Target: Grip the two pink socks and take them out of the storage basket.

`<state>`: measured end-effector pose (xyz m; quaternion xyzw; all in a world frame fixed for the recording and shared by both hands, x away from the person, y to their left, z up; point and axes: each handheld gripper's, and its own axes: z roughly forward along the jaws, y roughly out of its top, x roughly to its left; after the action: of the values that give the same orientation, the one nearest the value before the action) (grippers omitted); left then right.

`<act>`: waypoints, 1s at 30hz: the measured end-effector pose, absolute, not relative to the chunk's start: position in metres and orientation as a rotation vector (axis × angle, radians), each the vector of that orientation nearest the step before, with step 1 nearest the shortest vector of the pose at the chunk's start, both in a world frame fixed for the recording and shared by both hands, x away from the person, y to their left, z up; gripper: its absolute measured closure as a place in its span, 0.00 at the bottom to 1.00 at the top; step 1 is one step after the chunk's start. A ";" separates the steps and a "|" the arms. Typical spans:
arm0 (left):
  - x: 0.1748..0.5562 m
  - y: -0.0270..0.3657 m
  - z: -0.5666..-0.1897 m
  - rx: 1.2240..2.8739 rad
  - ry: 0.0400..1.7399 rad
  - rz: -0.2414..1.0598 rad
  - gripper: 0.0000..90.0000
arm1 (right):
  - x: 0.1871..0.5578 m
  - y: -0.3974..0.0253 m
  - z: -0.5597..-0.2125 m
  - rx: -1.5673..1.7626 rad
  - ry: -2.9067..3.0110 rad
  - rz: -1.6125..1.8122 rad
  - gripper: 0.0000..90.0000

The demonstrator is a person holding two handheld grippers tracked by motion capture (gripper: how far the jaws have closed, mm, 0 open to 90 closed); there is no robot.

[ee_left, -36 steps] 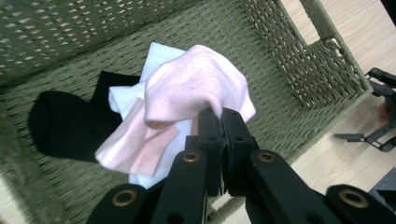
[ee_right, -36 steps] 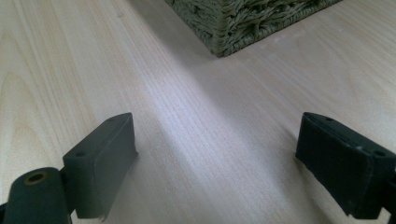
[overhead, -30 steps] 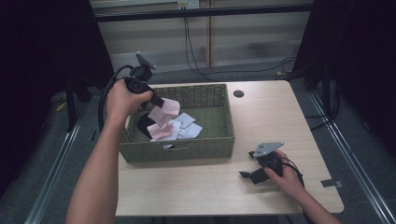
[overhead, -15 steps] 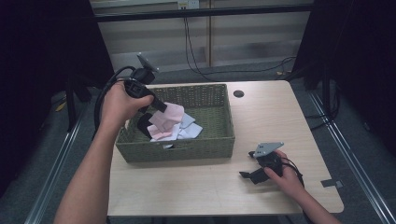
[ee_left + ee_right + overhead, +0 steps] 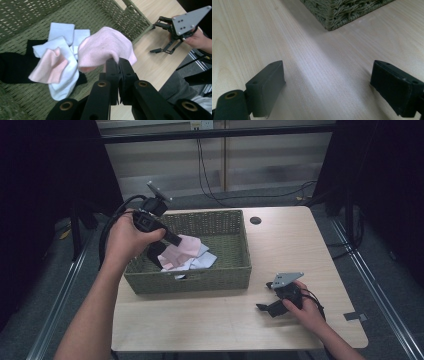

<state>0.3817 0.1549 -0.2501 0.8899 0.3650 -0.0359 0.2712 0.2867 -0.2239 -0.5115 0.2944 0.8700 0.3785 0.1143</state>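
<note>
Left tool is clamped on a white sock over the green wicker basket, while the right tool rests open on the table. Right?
Not quite: the sock clamped in the left tool is the pink sock, as the left gripper view shows. It is over the green wicker basket, and the right tool rests open on the table.

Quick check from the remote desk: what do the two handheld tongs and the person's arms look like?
Both tongs are black. The left tongs have flat black jaws on links with brass-coloured pivots, and a thick black cable loops behind. The right tongs carry a grey three-cornered plate with small holes. Both forearms are uncovered; no sleeves in view.
</note>
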 end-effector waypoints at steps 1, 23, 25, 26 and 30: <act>0.379 0.155 -0.252 2.399 0.978 -0.100 0.97 | 0.287 -0.224 -0.512 0.863 2.551 1.110 0.12; 0.338 0.140 -0.268 2.399 0.831 -0.091 0.69 | 0.287 -0.223 -0.511 0.866 2.552 1.110 0.12; 0.342 0.140 -0.269 2.392 0.829 -0.056 0.61 | 0.287 -0.223 -0.511 0.866 2.552 1.110 0.12; 0.344 0.140 -0.270 2.396 0.836 -0.043 0.58 | 0.287 -0.223 -0.511 0.866 2.551 1.110 0.12; 0.364 0.149 -0.282 2.362 0.911 0.009 0.51 | 0.287 -0.224 -0.512 0.863 2.551 1.110 0.12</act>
<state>0.3636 0.1487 -0.2818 0.8899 0.3434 0.0035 0.3001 0.2869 -0.2235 -0.5115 0.2944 0.8701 0.3785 0.1141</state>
